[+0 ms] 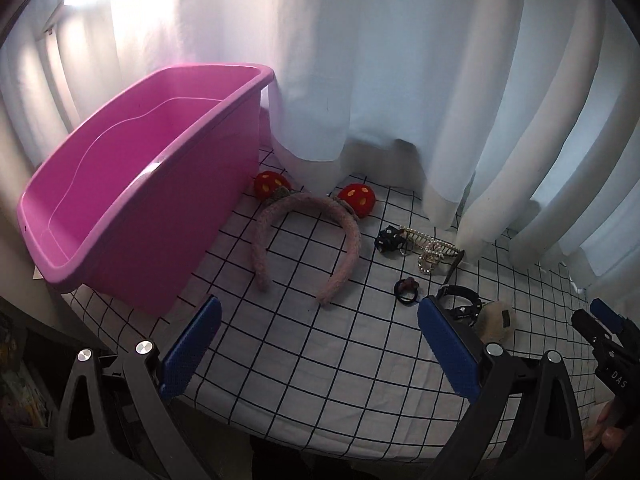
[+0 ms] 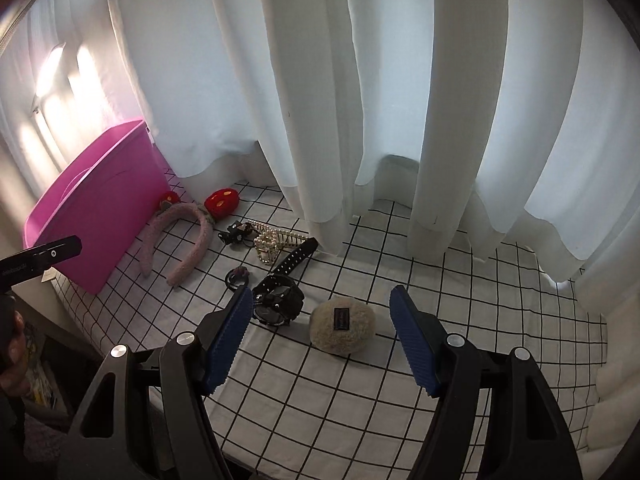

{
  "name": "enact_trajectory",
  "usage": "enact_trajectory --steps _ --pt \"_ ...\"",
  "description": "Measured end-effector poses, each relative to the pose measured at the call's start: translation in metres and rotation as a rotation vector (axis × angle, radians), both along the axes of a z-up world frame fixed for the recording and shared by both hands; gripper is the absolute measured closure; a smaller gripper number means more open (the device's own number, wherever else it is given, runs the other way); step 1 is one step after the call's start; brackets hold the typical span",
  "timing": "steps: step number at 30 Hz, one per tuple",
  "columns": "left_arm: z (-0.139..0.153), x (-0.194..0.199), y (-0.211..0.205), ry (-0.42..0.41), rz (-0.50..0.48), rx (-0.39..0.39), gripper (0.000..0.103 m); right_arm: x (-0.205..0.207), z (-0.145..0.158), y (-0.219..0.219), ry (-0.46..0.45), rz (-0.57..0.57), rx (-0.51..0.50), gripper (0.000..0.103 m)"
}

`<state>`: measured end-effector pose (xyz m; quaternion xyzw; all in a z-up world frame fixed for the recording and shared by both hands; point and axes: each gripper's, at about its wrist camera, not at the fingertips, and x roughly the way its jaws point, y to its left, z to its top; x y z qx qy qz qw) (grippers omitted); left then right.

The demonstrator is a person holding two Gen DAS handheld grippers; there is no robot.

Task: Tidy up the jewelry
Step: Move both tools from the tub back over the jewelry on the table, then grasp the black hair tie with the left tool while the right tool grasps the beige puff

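Note:
A pink bin stands at the left on the grid cloth. A pink fuzzy headband with red balls lies beside it. Further right lie a dark scrunchie, a pearl hair clip, a black hair tie, a black watch, a studded black strap and a beige fluffy clip. My left gripper is open and empty, short of the headband. My right gripper is open and empty, jaws either side of the fluffy clip.
White curtains hang along the back and touch the cloth. The checked cloth ends at a front edge near me. The right gripper also shows at the right edge of the left wrist view.

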<state>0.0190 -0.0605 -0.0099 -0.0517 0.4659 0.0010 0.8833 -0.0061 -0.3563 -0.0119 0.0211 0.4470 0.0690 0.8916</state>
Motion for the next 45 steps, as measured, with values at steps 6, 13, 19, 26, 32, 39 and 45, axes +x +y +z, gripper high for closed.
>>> enact_trajectory --steps 6,13,19,26,32,39,45 --pt "-0.037 0.005 -0.021 0.031 -0.001 0.019 0.006 0.004 -0.041 -0.009 0.043 0.030 0.002 0.035" --pt "-0.077 0.037 -0.026 0.057 -0.031 0.024 0.006 0.015 -0.079 -0.009 0.067 -0.018 0.016 0.035" --pt "-0.114 0.060 -0.055 0.047 -0.131 0.085 0.006 0.026 -0.107 -0.004 0.061 -0.086 0.047 0.035" --pt "-0.139 0.078 -0.074 0.017 -0.181 0.042 0.006 0.035 -0.122 0.001 0.005 -0.110 0.041 0.035" --pt "-0.156 0.089 -0.080 0.021 -0.188 0.064 0.006 0.039 -0.133 0.000 -0.002 -0.119 0.018 0.035" --pt "-0.159 0.091 -0.087 0.011 -0.202 0.114 0.006 0.040 -0.139 -0.003 -0.005 -0.137 0.024 0.035" --pt "-0.163 0.094 -0.090 0.015 -0.184 0.151 0.006 0.046 -0.141 0.002 0.001 -0.144 -0.023 0.035"
